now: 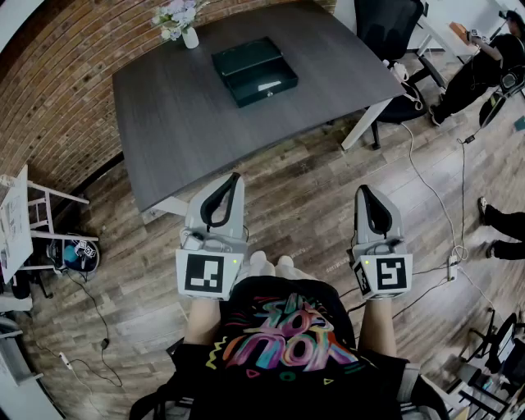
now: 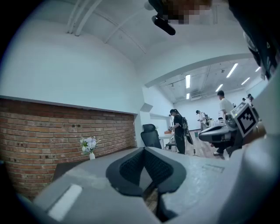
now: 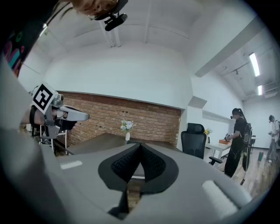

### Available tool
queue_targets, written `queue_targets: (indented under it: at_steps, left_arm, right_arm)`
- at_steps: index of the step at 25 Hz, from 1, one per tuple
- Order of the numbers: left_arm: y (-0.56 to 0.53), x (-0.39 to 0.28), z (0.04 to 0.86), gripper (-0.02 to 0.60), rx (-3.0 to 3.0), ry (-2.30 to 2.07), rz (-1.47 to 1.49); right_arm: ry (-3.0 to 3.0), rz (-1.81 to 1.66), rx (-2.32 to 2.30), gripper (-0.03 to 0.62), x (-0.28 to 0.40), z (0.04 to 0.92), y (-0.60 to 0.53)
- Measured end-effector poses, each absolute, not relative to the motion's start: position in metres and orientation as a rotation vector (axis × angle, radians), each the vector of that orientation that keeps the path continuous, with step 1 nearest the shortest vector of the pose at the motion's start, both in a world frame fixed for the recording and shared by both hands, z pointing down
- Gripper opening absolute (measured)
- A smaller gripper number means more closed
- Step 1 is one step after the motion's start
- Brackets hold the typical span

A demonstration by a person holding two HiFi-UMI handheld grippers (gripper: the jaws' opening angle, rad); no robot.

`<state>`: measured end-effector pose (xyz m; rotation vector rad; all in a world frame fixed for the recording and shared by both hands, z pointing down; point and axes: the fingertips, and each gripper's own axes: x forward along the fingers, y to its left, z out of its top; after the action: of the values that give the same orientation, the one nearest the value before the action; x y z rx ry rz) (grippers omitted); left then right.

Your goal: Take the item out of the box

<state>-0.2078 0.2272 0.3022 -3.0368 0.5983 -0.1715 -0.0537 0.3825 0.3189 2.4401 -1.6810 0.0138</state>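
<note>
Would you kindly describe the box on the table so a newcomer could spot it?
Find the dark grey table beside the brick wall. Near its far edge, right of the vase of flowers, lies a dark box. Unlike the vase, it is flat, lid open, pale item inside.

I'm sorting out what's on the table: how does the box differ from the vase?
The box is dark, low and flat, its lid open; the vase is white, upright and small, holding pale flowers. The box lies near the middle of the grey table, the vase at its far edge. Both stand on it.
</note>
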Motion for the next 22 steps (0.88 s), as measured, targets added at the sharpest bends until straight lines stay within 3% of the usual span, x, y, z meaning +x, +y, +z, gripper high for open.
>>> queue_targets:
  at_steps: [22]
  left_arm:
    - [0.229, -0.222, 0.310, 0.002, -2.989, 0.723, -0.181]
  right_arm:
    - [-1.765, 0.058, 2.432, 0.002, -0.049, 0.342, 0.386]
